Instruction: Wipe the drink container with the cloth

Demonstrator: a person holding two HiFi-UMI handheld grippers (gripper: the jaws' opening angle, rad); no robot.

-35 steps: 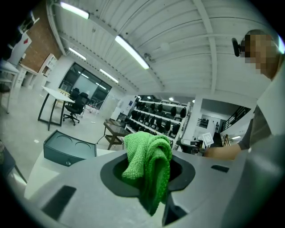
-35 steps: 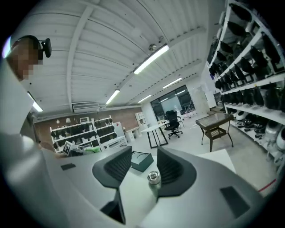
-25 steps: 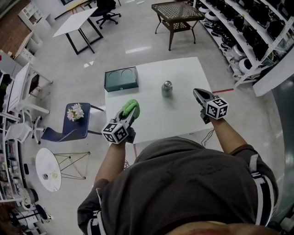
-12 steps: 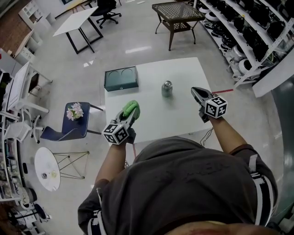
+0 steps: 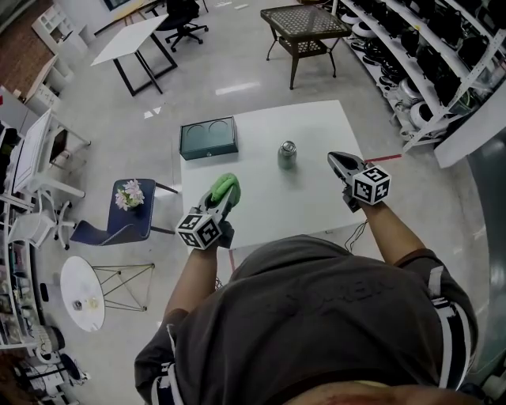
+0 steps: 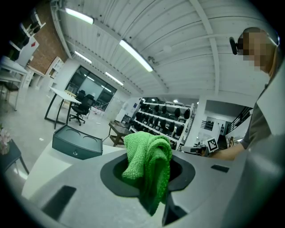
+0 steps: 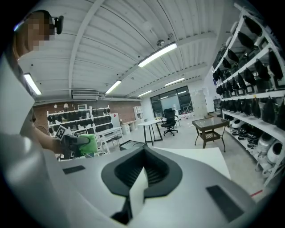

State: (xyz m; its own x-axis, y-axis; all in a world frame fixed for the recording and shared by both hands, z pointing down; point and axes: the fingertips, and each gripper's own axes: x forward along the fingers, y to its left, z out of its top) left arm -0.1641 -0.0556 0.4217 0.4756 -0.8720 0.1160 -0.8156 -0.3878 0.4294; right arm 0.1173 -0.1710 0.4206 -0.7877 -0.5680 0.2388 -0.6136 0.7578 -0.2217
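Note:
A small silver-green drink can stands upright near the middle of the white table. My left gripper hovers over the table's front left, shut on a bunched green cloth. That cloth fills the jaws in the left gripper view. My right gripper is to the right of the can and apart from it, shut with nothing in it. In the right gripper view its jaws meet with nothing between them, and the can is out of sight.
A dark green box with two round recesses lies at the table's far left. A blue chair with flowers stands left of the table. Shelving racks run along the right, and a wicker table stands beyond.
My right gripper has edged slightly to the left. The left gripper, the cloth and the can have stayed put.

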